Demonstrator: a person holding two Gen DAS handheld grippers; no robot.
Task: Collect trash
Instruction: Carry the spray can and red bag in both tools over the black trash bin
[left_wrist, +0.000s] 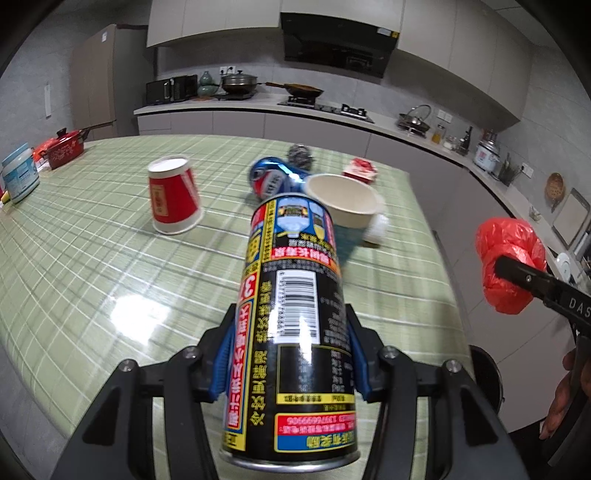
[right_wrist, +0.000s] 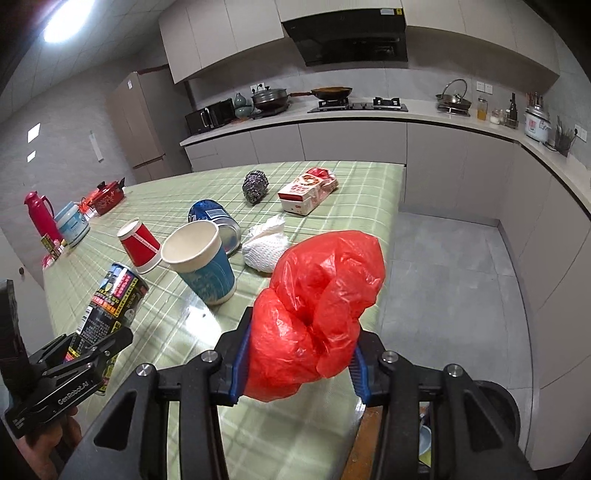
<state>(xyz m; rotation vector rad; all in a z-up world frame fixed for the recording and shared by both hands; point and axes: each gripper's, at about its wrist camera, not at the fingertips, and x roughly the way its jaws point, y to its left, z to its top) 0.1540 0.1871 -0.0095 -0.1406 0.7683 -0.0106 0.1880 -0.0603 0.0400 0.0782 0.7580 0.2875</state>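
Note:
My left gripper is shut on a black spray can with red and yellow print, held above the green checked table; the can shows in the right wrist view too. My right gripper is shut on a crumpled red plastic bag, near the table's right edge; the bag also shows in the left wrist view. On the table lie an upturned red paper cup, a blue paper cup, a crushed blue can, a white paper wad and a red-white carton.
A steel scourer lies at the table's far side. A red pot, a white tub and a red flask stand at the far left. A dark bin sits below the table's right edge. Kitchen counters run behind.

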